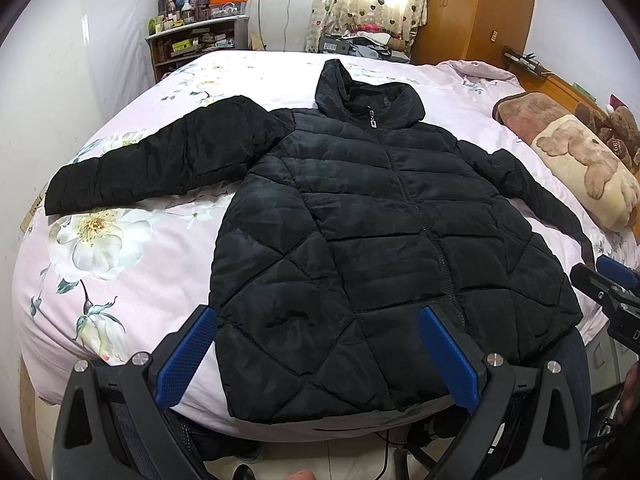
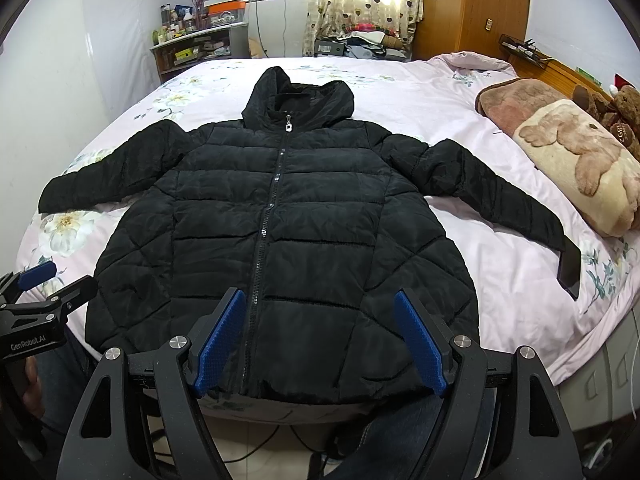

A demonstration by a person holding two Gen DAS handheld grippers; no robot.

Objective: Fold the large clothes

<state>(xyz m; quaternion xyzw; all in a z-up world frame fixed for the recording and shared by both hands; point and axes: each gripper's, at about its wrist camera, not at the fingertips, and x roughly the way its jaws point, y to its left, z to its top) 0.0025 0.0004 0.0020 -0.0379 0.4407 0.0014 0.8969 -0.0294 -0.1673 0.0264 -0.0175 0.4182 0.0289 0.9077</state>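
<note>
- A black quilted puffer jacket (image 2: 280, 232) lies flat and face up on a bed (image 2: 500, 280) covered with a pink floral sheet, zipped closed, nothing folded yet.
- Its long axis runs straight away from the person: the hem sits at the near edge of the bed, and the hood (image 2: 298, 94) points toward the far side.
- Both sleeves spread outward. The left sleeve (image 1: 160, 160) stretches toward the left edge of the bed; the right sleeve (image 2: 500, 196) angles down toward the right, its cuff ending near a bear-print pillow (image 2: 580, 168).
- The left tool (image 1: 320, 356) hovers just in front of the hem's left half, its blue-padded fingers wide apart and holding nothing.
- The right tool (image 2: 320, 344) hovers just before the hem near the zipper (image 2: 266, 224), fingers likewise spread wide and empty.
- Each tool is closer to the sleeve on its own side, so a likely first fold is bringing a sleeve inward across the body; both cuffs lie well beyond the tools.
- Beyond the bed stand a cluttered shelf (image 2: 196, 46), a curtained window and a wooden wardrobe (image 2: 476, 4).
</note>
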